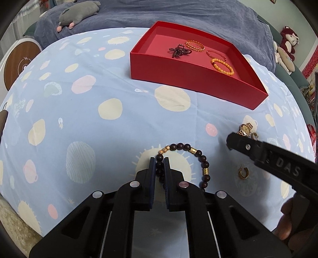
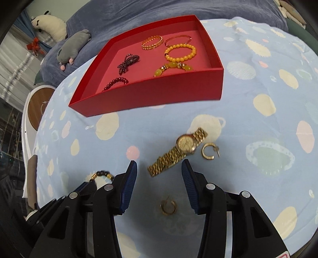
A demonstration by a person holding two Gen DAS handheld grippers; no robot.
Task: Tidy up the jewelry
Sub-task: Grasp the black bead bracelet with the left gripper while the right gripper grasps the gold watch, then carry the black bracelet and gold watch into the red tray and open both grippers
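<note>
My left gripper is shut on a dark wooden-bead bracelet with gold spacers that lies on the spotted blue sheet. The same bracelet peeks out at the lower left of the right wrist view. My right gripper stands open just above the sheet. The band end of a gold watch lies between its fingertips, untouched by the pads. One gold hoop earring lies between the fingers nearer the camera, and another lies right of the watch. The red box behind holds several bracelets.
A grey plush toy lies on the dark blue blanket beyond the box. A round wooden-topped stand is off the bed's left edge. More plush toys sit at the far right. A hand holds the right gripper.
</note>
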